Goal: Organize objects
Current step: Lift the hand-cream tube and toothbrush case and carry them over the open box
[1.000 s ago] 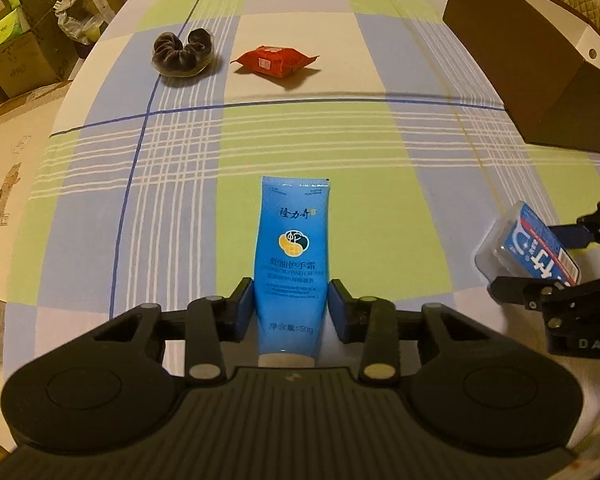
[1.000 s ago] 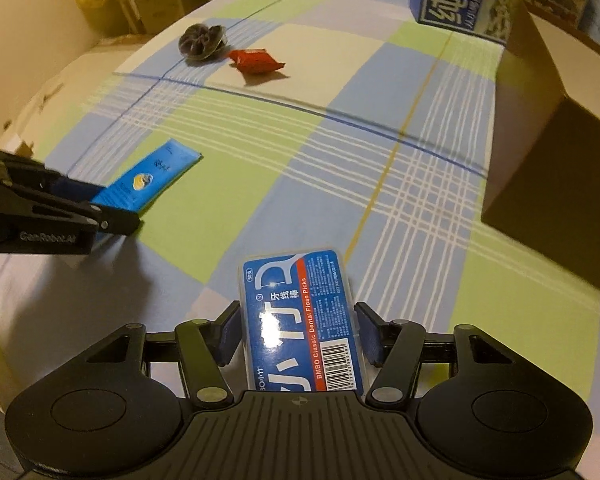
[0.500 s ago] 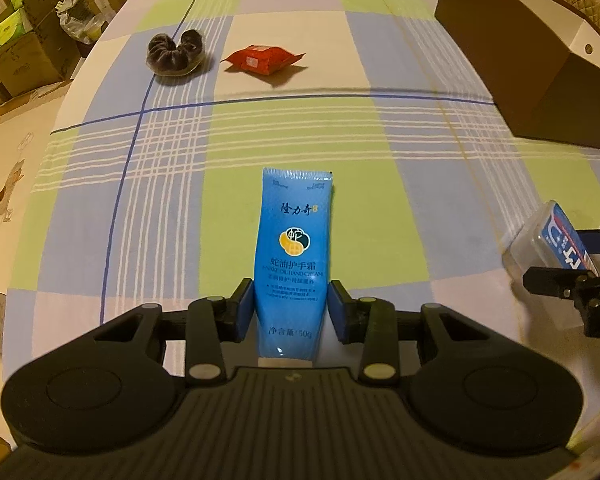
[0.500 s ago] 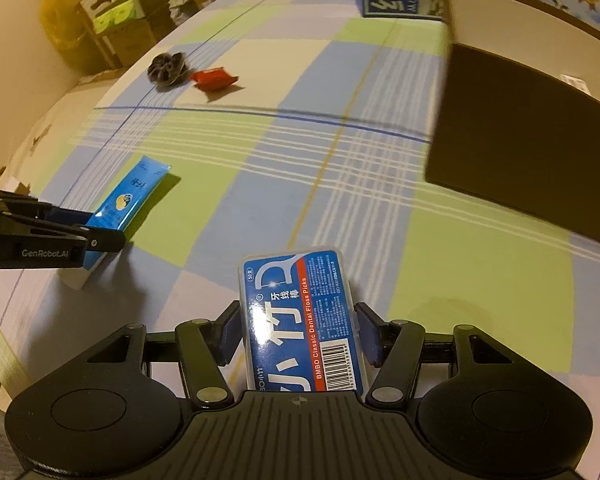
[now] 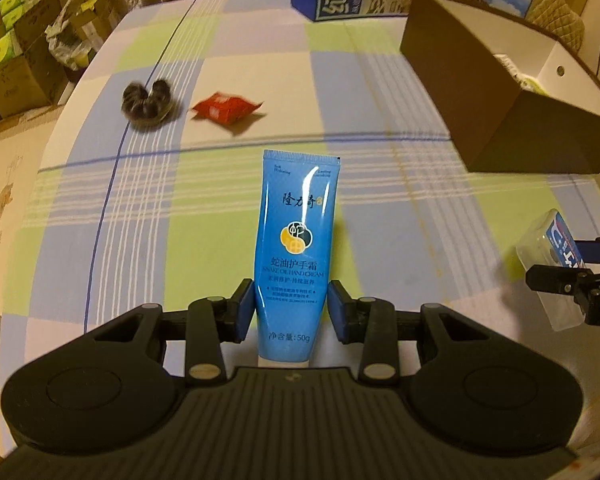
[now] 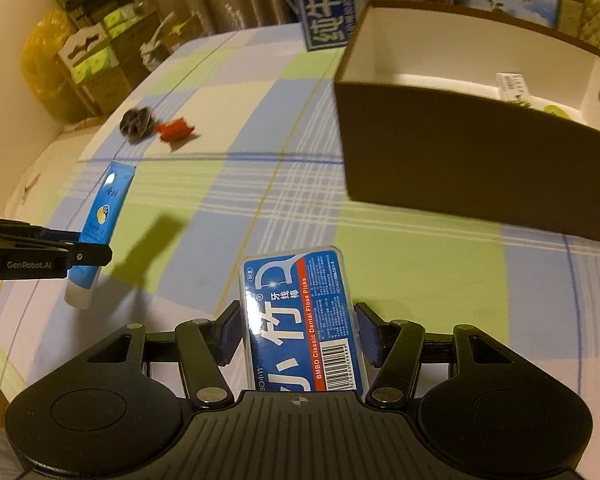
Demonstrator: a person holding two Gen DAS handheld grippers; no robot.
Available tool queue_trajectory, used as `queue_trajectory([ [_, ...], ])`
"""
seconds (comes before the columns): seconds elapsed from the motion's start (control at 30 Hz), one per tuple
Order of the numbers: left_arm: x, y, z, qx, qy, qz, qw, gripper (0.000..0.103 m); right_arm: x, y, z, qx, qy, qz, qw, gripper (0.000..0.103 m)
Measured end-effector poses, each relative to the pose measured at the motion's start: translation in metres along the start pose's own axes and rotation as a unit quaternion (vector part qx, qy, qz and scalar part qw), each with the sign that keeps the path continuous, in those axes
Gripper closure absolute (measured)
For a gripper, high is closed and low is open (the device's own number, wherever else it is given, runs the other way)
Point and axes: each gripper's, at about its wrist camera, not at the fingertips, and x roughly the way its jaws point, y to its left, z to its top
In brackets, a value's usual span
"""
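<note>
Above a checked cloth on the desk (image 5: pixel 380 80), two hand-held tools each carry one item toward an open brown box (image 6: pixel 480 160). The left tool (image 5: pixel 291 306) is clenched on a blue hand-cream tube (image 5: pixel 296 248), cap end nearest the camera; the right tool (image 6: pixel 296 332) grips a clear case of dental floss picks (image 6: pixel 300 320) by its long sides. Both items appear lifted clear of the cloth. The step in hand looks like the carry phase of packing the box. The next move would call for bringing each tool over the box's rim and releasing inside, with the floss case, already near the front wall, the likelier first drop. A dark hair scrunchie (image 5: pixel 148 100) and a red snack packet (image 5: pixel 226 110) lie close together at the far left of the desk, awaiting collection.

The right wrist view looks into the box, showing its white lining, a hole in its side wall and a few things already inside; it also shows the tube's shadow cast on the cloth. The left wrist view shows mainly the box's dark outer wall, but gives the tube's label squarely.
</note>
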Motion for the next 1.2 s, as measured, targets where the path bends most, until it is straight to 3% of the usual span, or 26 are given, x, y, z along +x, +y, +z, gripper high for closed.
queue_trajectory([
  [0.73, -0.047, -0.079, 0.064, 0.047, -0.085, -0.070, 0.9929, 0.069, -0.075, -0.075, 0.028, 0.058, -0.083, -0.023, 0.995, 0.048],
  [1.2, -0.043, -0.150, 0.145, 0.077, -0.136, -0.101, 0.9825, 0.069, -0.108, -0.165, 0.101, 0.055, -0.155, -0.076, 0.983, 0.047],
])
